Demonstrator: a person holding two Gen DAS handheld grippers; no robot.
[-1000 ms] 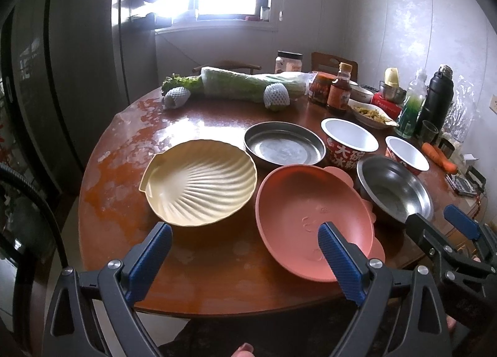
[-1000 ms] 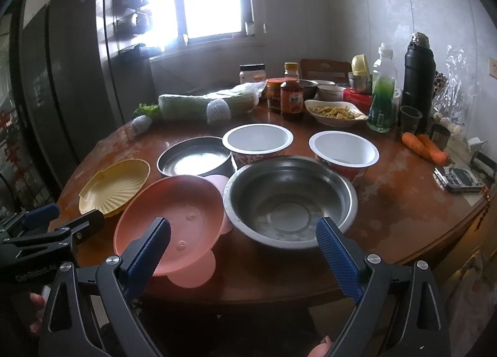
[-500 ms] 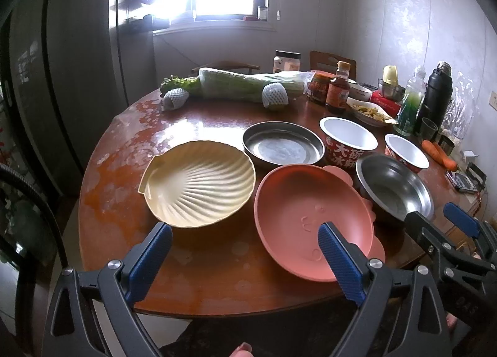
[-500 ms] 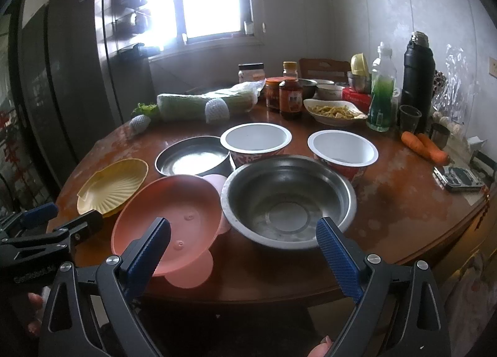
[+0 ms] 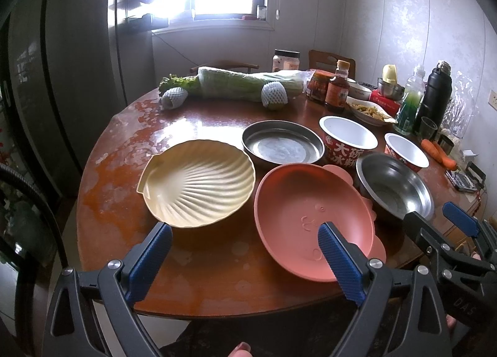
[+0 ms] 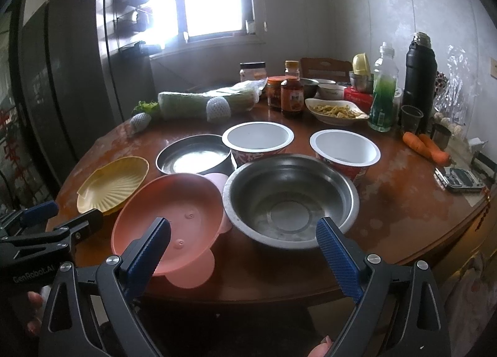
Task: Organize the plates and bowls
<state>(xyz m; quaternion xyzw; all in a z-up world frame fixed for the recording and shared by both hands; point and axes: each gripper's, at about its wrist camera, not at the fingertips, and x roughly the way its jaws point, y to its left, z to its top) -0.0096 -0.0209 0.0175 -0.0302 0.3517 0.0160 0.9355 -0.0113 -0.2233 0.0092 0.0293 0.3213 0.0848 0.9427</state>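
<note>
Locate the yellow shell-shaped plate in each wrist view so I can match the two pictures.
Left wrist: the yellow shell plate sits centre-left, just beyond the left gripper.
Right wrist: the same plate lies at the left edge, partly behind the pink plate.
Shared landmark: the pink plate, beside it on its right in both views.

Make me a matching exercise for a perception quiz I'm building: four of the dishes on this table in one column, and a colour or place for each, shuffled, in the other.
Things:
1. shell-shaped plate
2. round plate with ears
3. shallow metal pan
4. deep metal bowl

Descriptions:
A. pink, at the near table edge
B. steel, straight ahead of the right gripper's fingers
C. pale yellow, farthest toward the fridge side
D. steel, behind the two plastic plates, beside a printed paper bowl

Pairs: 1-C, 2-A, 3-D, 4-B
</note>
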